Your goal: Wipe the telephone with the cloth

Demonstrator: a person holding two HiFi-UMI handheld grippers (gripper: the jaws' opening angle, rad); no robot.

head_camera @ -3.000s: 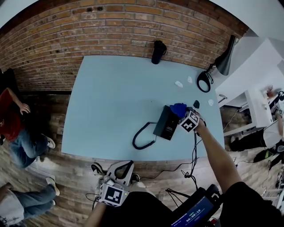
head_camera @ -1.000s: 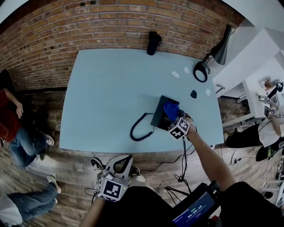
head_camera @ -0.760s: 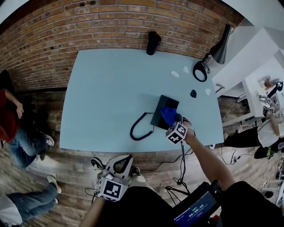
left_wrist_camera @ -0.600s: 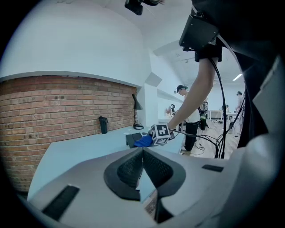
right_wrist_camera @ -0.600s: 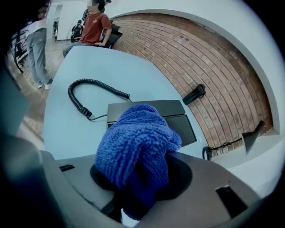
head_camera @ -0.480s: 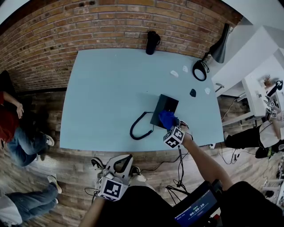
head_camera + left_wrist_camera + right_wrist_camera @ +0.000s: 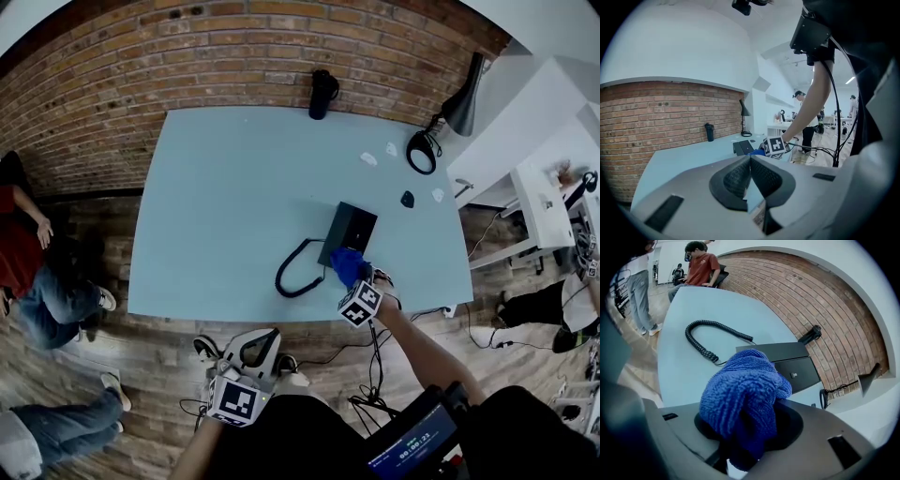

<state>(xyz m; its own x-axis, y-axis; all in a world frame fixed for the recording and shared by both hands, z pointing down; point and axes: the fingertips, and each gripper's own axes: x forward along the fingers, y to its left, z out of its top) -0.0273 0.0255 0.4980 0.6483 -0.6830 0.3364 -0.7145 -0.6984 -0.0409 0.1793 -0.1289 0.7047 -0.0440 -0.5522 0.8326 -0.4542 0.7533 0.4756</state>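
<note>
While your right gripper (image 7: 355,281) sits at the near edge of the telephone (image 7: 350,227), its jaws are clamped on the blue cloth (image 7: 743,399). The bunched cloth fills the gap between them and bulges out past the tips. From the right gripper view the cloth covers the near edge of the black telephone base. The head view shows it over the base's near corner. Whether it is pressing on the plastic or riding just above it, you cannot tell from either view.

The telephone lies flat on the pale blue table (image 7: 225,187). Its coiled cord (image 7: 295,272) loops out on the table to the left of the base. Beyond the telephone, a black bottle (image 7: 322,93) stands at the table's far edge against the brick wall (image 7: 187,56). To the far right of the telephone stands a black desk lamp (image 7: 442,120).

Your left gripper (image 7: 258,349) hangs well apart from the telephone, nearer to you and to its left, off the table's near edge. Its jaws are drawn together with nothing between them.
</note>
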